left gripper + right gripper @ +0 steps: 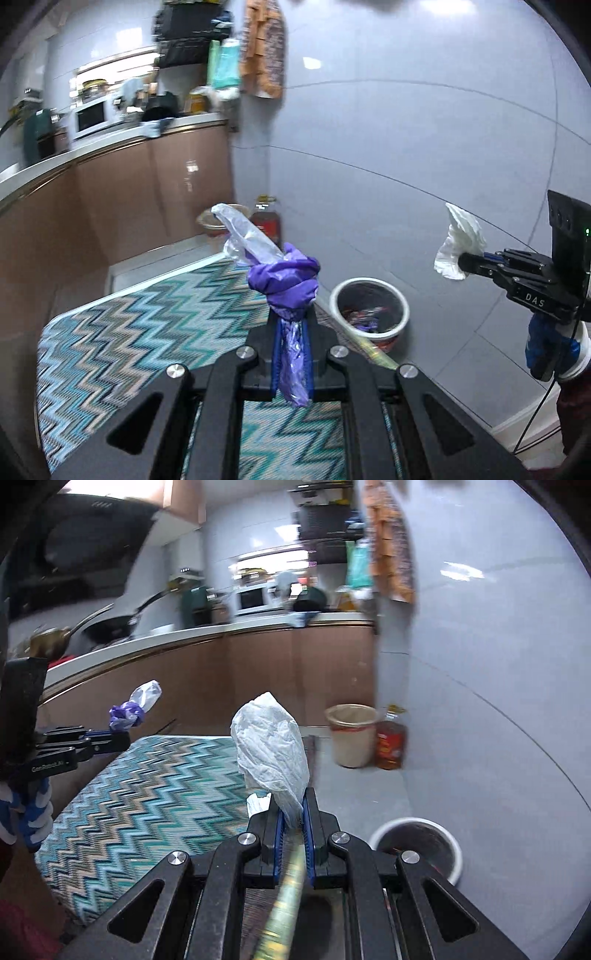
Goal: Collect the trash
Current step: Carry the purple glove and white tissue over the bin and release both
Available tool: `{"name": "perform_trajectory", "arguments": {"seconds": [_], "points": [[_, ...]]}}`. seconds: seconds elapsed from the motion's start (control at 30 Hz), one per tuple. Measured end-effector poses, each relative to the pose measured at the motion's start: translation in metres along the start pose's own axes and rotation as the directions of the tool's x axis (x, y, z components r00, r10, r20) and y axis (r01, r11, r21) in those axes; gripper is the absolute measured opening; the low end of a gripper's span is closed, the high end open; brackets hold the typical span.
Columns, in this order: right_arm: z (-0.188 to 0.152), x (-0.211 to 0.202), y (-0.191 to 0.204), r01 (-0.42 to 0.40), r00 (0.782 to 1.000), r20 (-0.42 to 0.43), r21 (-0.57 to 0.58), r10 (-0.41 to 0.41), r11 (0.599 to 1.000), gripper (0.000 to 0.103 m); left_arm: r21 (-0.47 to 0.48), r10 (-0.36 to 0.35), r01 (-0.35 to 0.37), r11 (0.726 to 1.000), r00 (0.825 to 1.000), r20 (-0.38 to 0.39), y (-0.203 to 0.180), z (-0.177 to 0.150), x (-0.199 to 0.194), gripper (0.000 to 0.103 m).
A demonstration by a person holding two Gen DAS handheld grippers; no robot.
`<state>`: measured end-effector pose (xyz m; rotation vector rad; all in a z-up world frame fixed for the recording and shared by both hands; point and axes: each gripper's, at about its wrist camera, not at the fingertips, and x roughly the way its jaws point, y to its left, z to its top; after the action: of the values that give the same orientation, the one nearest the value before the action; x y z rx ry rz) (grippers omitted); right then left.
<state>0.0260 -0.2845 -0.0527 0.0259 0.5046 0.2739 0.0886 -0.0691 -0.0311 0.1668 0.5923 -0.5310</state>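
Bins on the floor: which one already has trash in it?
The white-rimmed bin near the rug's edge holds colourful wrappers. The tan bin beside the oil bottle sits farther off by the cabinets, its inside unseen.

On my right gripper [466, 263], seen from my left jaws' side, the white letters "DAS" stand on the black body just behind the jaws. On my left gripper [125, 738], seen off to the left of my right jaws, small white lettering on the black body reads roughly "GenRobot.AI", though blur makes it uncertain. The oil bottle [390, 738] ahead of my right jaws carries a red label too blurred to read
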Motion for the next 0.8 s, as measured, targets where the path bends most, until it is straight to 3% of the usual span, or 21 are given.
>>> {"name": "perform_trajectory", "arguments": {"seconds": [0.27, 0.57, 0.8], "points": [[-0.019, 0.001, -0.092, 0.133, 0.991, -0.028, 0.135, -0.131, 0.982, 0.010, 0.094, -0.102, 0.114, 0.989, 0.987, -0.124, -0.083, 0.047, 0.105, 0.009], [-0.049, 0.066, -0.181, 0.200, 0.973, -0.160, 0.246, -0.163, 0.948, 0.012, 0.125, -0.154, 0.208, 0.970, 0.925, -0.348, -0.147, 0.055, 0.278, 0.010], [-0.060, 0.129, -0.229, 0.232, 0.955, -0.250, 0.280, -0.163, 0.931, 0.012, 0.106, -0.162, 0.230, 0.967, 0.884, -0.439, -0.162, 0.047, 0.373, 0.011]]}}
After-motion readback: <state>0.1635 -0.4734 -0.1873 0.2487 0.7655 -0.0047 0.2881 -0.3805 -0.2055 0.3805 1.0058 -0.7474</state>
